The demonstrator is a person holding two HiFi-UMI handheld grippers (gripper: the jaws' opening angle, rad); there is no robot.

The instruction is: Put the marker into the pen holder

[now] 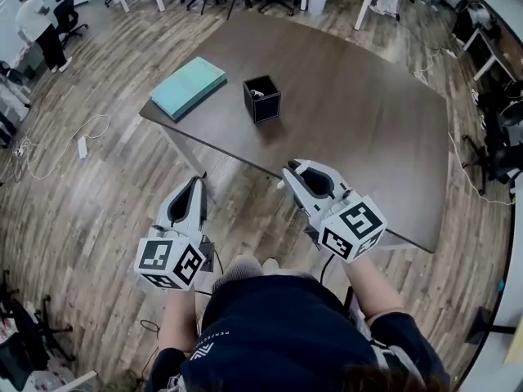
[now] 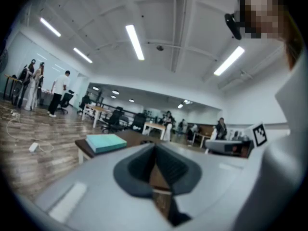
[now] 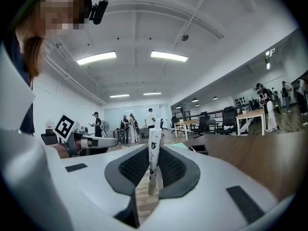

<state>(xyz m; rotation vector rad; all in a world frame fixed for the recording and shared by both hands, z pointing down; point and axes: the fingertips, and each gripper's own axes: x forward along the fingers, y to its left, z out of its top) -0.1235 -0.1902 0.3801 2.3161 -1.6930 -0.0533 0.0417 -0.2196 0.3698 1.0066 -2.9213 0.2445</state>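
standing upright, the marker (image 3: 154,160) is clamped between the jaws of the right gripper (image 1: 296,174) at the table's (image 1: 368,121) near edge. the holder (image 1: 261,99) is seen farther off, slightly left, mouth up. the left gripper (image 1: 194,188) is closed on nothing.

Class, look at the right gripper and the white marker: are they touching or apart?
Touching. The right gripper view shows the marker standing upright inside the right gripper, with both jaws closed against its barrel and no gap on either side.
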